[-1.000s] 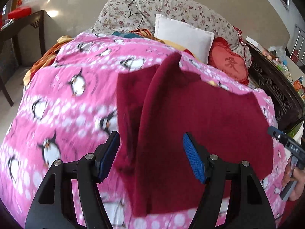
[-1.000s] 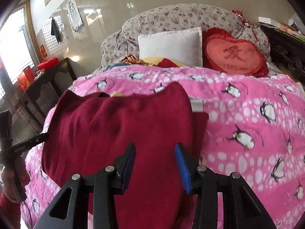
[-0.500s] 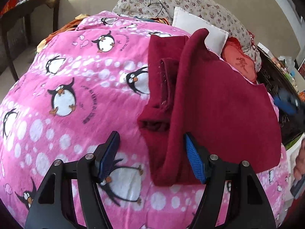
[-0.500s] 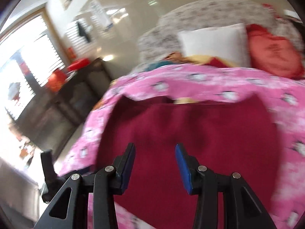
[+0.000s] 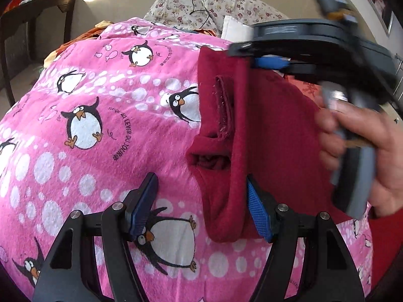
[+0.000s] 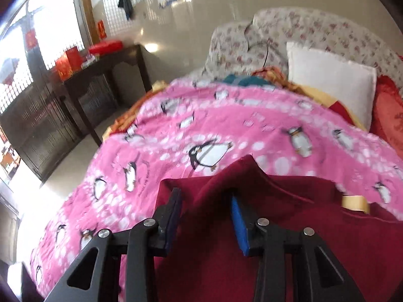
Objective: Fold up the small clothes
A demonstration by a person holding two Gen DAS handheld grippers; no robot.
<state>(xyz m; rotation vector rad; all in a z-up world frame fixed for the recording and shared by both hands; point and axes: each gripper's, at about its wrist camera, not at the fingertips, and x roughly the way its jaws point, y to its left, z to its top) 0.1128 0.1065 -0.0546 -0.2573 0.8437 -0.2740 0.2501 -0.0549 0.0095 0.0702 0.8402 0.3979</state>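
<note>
Covering the whole bed, the pink penguin blanket (image 5: 88,95) is what carries your work, and the dark red garment (image 5: 277,130) lies on its near right part, reaching close to the near edge. You appear to be in the middle of a side fold: one long side is doubled into a thick lengthwise ridge, while a sleeve with its cuff opening sticks out from under it toward the blanket's centre.

Your right hand (image 5: 360,141) has carried the right gripper (image 6: 206,211) across to the garment's far corner. Its jaws stand apart there, with a raised peak of cloth between them, and nothing shows them pinching it. Your left gripper (image 5: 201,206) sits at the near end of the same ridge, jaws wide apart; the right-hand pad lies against the cloth, while the other hangs over bare blanket, so it grips nothing.

Next you would probably want both grippers to close on the two ends of that ridge, taking every layer. Then lay the fold flat and deal with the stray sleeve, which may bunch underneath if you leave it out
</note>
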